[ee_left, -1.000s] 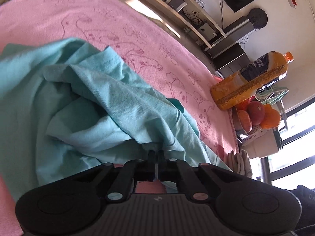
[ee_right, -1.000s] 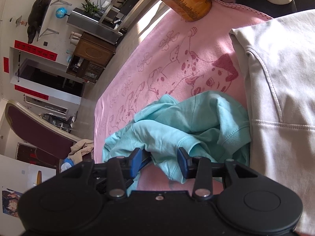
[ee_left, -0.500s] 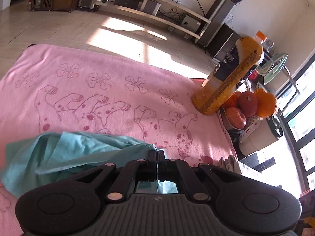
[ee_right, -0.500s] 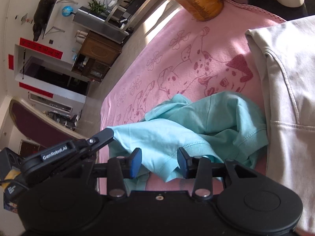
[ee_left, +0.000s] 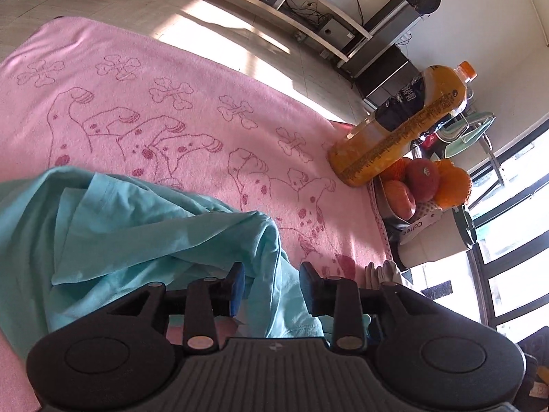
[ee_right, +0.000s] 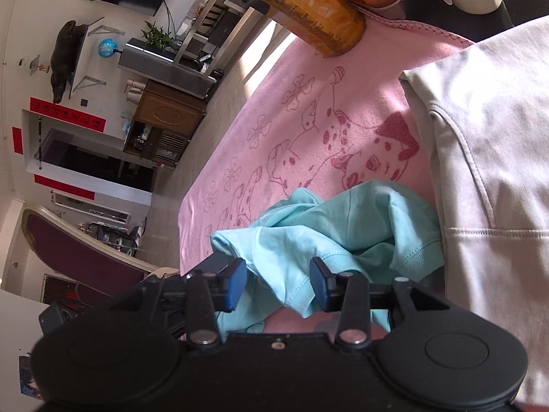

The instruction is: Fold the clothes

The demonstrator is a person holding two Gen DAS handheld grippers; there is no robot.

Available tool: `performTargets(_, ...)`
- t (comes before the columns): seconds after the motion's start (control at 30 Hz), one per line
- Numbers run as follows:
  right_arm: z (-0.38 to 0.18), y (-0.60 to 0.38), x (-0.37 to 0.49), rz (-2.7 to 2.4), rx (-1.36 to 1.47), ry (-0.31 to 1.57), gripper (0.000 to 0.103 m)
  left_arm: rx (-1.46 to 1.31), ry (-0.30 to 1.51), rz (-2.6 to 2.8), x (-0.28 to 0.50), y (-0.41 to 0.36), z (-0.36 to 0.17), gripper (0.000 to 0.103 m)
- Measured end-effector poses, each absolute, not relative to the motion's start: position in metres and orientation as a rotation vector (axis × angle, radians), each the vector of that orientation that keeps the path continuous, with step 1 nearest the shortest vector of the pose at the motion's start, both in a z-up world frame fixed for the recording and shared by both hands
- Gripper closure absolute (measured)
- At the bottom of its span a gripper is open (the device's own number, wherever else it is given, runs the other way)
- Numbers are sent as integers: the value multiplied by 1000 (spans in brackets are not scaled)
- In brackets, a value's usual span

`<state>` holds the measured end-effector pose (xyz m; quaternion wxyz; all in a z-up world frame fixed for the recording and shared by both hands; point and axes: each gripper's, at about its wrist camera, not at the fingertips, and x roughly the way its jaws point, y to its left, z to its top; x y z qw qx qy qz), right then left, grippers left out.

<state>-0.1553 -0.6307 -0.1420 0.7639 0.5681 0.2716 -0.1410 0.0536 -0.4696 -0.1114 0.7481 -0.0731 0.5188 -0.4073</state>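
Note:
A crumpled teal shirt lies bunched on a pink blanket printed with dogs and bones. My left gripper is open, its jaws apart on either side of a fold of the shirt. In the right wrist view the same shirt lies bunched against a light grey hoodie. My right gripper is open, with a hemmed edge of the shirt hanging between its blue pads. The left gripper's black body shows just left of my right gripper.
A large orange juice bottle stands at the blanket's far right corner, also in the right wrist view. A bowl of oranges and apples sits beside it. The blanket's far edge drops to the tiled floor.
My left gripper was shut on the teal shirt and has opened, letting the fabric drop between its jaws. It moved in close beside my right gripper, which stayed open.

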Motion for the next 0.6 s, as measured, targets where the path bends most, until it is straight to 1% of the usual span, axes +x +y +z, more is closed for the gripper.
performTargets(0.07, -143, -633, -156, -314, 1248, 586, 63, -137, 1194, -865, 60, -486, -120, 71)
performTargets(0.13, -143, -635, -158, -320, 1248, 580, 62, -115, 1228, -830, 62, -497, -127, 75)
performTargets(0.17, -143, -636, -158, -323, 1246, 578, 62, -100, 1232, -834, 63, -502, -129, 76)
performTargets(0.2, -143, -637, -159, -326, 1244, 575, 61, -84, 1236, -839, 63, -507, -130, 75)
performTargets(0.23, -143, -638, -160, -328, 1242, 573, 59, -77, 1253, -833, 64, -508, -133, 78)
performTargets(0.27, -142, -638, -160, -330, 1239, 571, 58, -71, 1270, -826, 65, -510, -136, 81)
performTargets(0.3, -142, -638, -160, -331, 1236, 571, 58, -71, 1284, -823, 66, -508, -137, 92)
performTargets(0.33, -142, -638, -160, -331, 1235, 572, 58, -70, 1297, -821, 67, -506, -139, 97)
performTargets(0.43, -143, -639, -160, -335, 1230, 573, 58, -56, 1262, -845, 61, -492, -132, 100)
performTargets(0.6, -144, -640, -166, -334, 1233, 568, 58, -97, 1140, -908, 39, -427, -94, 100)
